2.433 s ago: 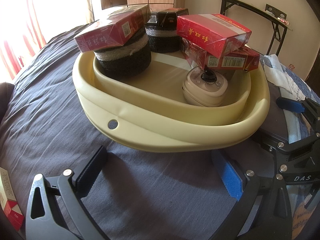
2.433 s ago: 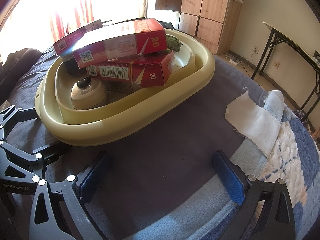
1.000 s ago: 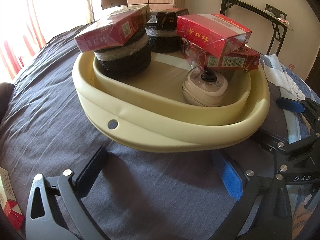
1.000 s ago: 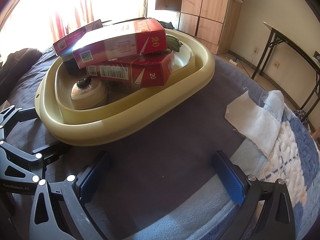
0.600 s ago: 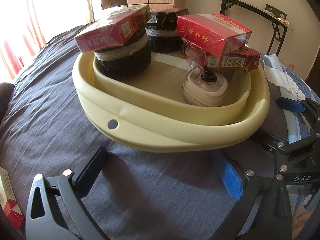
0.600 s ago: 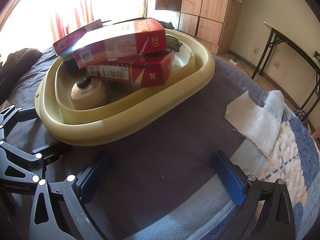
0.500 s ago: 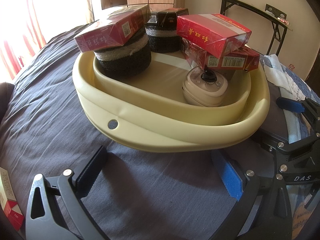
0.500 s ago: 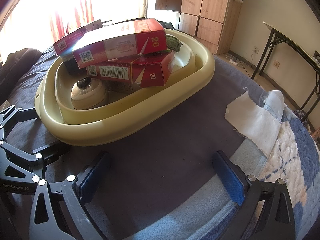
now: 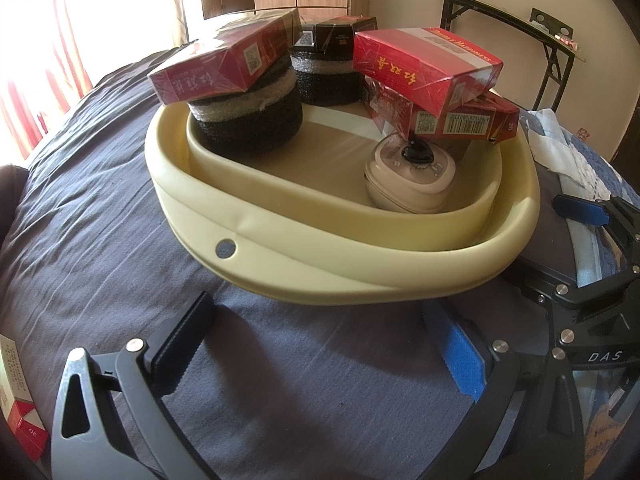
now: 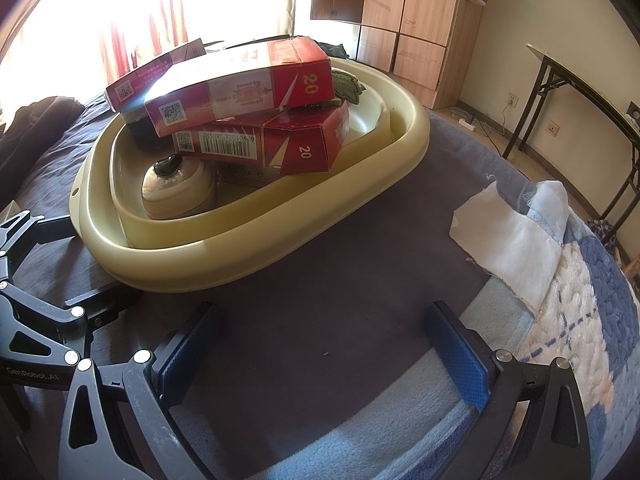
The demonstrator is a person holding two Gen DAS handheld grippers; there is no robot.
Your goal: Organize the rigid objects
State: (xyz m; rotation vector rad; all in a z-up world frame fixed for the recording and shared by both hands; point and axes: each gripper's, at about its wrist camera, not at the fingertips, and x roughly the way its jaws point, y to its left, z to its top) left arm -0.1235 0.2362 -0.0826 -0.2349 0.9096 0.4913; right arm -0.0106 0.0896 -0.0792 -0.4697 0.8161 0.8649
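Left wrist: red cartons [image 9: 426, 66] stacked askew in cream basin [image 9: 320, 276].

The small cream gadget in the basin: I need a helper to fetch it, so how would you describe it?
Find the pale yellow basin on the dark bedspread. Near its front wall, under the overhanging stacked red cartons, sits a cream rounded case. Only it has a black knob on top.

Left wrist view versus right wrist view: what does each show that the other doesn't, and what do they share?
Only the left wrist view shows the two black foam rolls and a carton at the frame's left edge. Only the right wrist view shows the white cloth on the blanket and a green leaf-shaped piece. Both show the cream basin, the stacked red cartons, the beige device, and the open left gripper and right gripper.
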